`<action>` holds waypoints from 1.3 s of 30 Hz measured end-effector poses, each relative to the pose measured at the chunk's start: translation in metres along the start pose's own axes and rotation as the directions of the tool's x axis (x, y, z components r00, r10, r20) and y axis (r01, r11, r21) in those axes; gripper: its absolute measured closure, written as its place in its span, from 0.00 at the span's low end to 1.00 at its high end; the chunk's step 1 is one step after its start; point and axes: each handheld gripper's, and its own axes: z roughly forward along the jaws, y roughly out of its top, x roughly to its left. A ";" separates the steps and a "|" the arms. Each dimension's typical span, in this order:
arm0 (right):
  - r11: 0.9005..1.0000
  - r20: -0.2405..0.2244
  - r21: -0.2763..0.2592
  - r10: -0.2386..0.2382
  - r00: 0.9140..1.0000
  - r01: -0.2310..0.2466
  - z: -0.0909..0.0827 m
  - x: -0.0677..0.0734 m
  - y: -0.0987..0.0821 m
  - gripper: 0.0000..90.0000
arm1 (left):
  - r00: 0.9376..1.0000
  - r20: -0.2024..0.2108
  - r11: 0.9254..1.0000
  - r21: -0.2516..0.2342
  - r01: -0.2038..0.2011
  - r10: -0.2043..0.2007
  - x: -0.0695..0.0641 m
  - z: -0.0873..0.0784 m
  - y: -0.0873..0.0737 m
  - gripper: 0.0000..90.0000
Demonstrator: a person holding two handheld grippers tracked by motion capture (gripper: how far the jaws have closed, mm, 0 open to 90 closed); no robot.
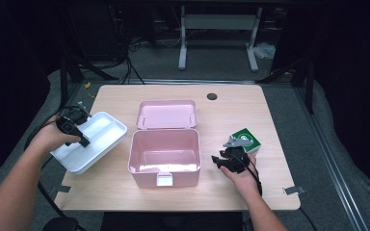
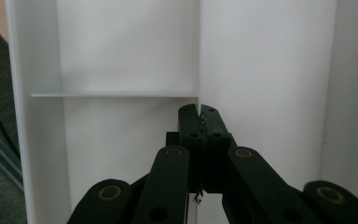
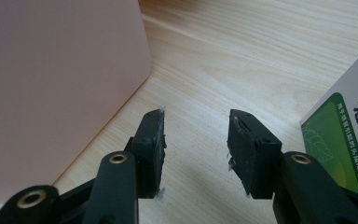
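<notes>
Left tongs (image 1: 84, 142): inside tray (image 1: 107, 140), clamped on its divider wall (image 2: 198, 56).
Right tongs (image 1: 218, 161): on worktop (image 1: 250, 101), between open box (image 1: 164, 159) and carton (image 1: 245, 139).
Box: between both tongs.

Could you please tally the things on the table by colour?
Pink: 1, the open storage box with its hinged lid
White: 1, the divided tray
Green and white: 1, the small carton
Total: 3
</notes>
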 end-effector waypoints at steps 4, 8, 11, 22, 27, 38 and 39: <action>1.000 -0.010 -0.003 0.001 1.000 -0.001 0.000 -0.001 0.000 0.62 | 1.000 0.019 1.000 0.011 0.018 -0.019 0.001 0.027 -0.004 0.99; 1.000 -0.009 -0.003 0.001 1.000 -0.001 0.000 0.000 0.000 0.62 | 1.000 0.018 0.999 0.036 0.024 -0.025 0.001 0.049 -0.008 0.99; 1.000 -0.005 -0.001 -0.003 1.000 0.003 0.001 0.000 0.000 0.62 | 0.999 0.033 0.999 0.031 0.025 -0.026 0.001 0.058 -0.010 0.99; 1.000 -0.002 0.007 0.003 1.000 -0.003 0.004 0.000 0.001 0.62 | 0.999 0.023 0.999 0.015 0.035 -0.035 -0.005 0.086 -0.015 0.98; 1.000 0.005 0.005 -0.013 1.000 0.013 0.003 0.001 0.002 0.61 | 0.998 0.018 0.998 -0.028 0.064 -0.064 -0.008 0.090 -0.020 0.92; 1.000 0.003 -0.008 -0.016 1.000 0.016 -0.005 0.004 0.005 0.53 | 0.999 -0.031 0.999 -0.041 0.034 -0.035 -0.016 0.092 -0.021 0.82; 1.000 0.001 -0.007 -0.016 1.000 0.016 -0.005 0.004 0.005 0.53 | 0.999 -0.035 0.998 -0.040 0.039 -0.041 -0.017 0.092 -0.020 0.82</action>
